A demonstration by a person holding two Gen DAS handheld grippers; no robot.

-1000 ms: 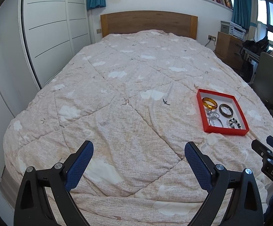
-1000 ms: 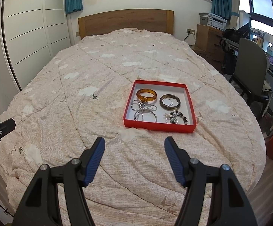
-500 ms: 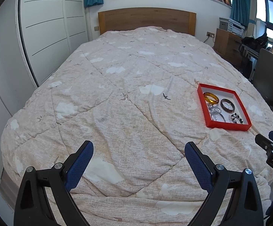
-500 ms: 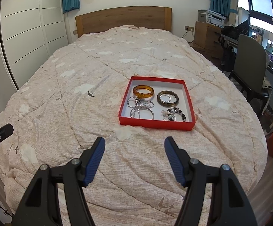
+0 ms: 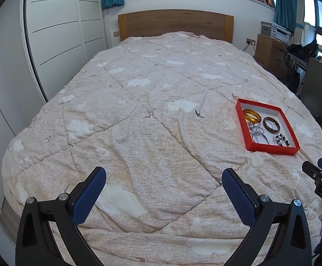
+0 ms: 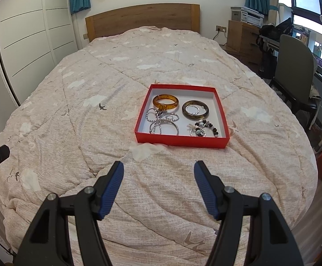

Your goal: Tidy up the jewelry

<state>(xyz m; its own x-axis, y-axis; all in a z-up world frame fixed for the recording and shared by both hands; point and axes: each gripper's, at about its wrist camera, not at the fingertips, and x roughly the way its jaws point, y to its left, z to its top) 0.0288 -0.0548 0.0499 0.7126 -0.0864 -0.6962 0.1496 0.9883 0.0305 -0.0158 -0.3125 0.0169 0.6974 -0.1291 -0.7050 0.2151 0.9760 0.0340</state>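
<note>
my right claw hangs spread and empty over the bed, pointed at the red tray that lies on the quilt a little ahead of it; my left claw is spread and empty too, off to the side over bare quilt. in the tray the amber bangle and the dark bangle look stiff, smooth and likely slippery, so i judge each is best pinched across its band on the near arc. the silver chains look limp and tangled, and lifting one may drag its neighbours. the beaded bracelet looks light and floppy; i would pinch a cluster of beads. the right view shows each piece apart and that a thin silver ring lies inside the dark bangle; the left view shows the tray only small and slanted, but it shows my other claw's tips near the tray's front edge.
</note>
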